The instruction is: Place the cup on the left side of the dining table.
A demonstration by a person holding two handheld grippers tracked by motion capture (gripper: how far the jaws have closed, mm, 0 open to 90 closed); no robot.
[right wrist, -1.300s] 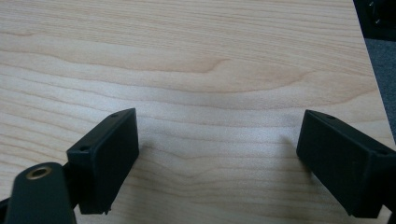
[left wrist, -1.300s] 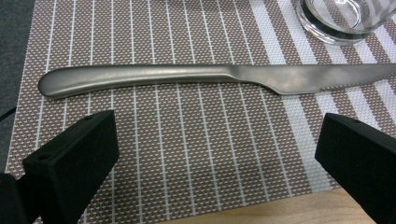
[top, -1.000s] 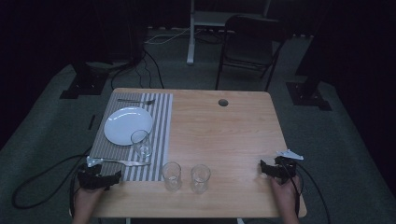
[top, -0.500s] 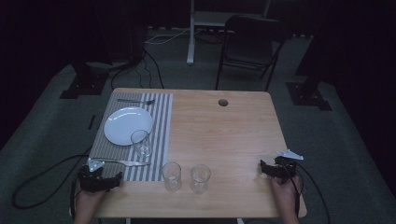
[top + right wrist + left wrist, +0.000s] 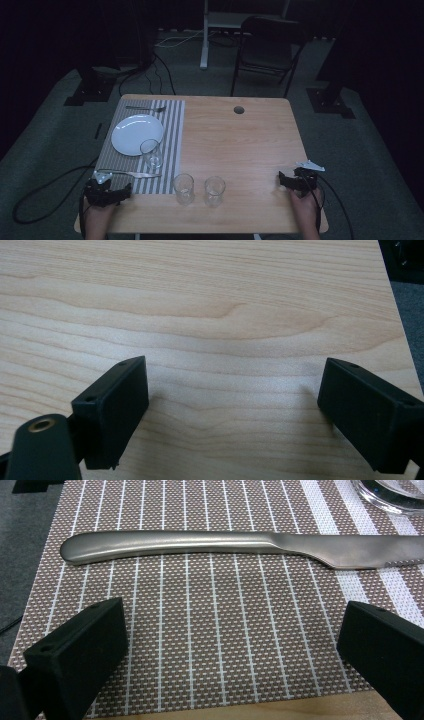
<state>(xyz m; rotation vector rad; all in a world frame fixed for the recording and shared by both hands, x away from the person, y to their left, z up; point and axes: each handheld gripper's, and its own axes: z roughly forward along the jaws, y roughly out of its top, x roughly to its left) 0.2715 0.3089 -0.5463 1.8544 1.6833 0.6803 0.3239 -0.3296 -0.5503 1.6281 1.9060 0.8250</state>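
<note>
A metal knife (image 5: 240, 545) lies across the striped placemat (image 5: 210, 645), just beyond my left gripper (image 5: 232, 630), whose jaws stand wide open and hold nothing. From above, the left gripper (image 5: 124, 190) rests at the table's front left corner, beside the knife (image 5: 132, 174). On the placemat (image 5: 172, 125) are a white plate (image 5: 137, 134), a fork (image 5: 145, 108) and a glass (image 5: 150, 152). Two more glasses (image 5: 183, 188) (image 5: 214, 191) stand on the bare wood. My right gripper (image 5: 282, 180) sits at the front right, and its own view shows the right gripper (image 5: 232, 385) open over bare wood.
The wooden table (image 5: 240, 145) has a round cable hole (image 5: 238, 109) near its far edge. A dark chair (image 5: 267, 45) and stands are on the floor behind. Cables trail from both grippers over the table's front corners.
</note>
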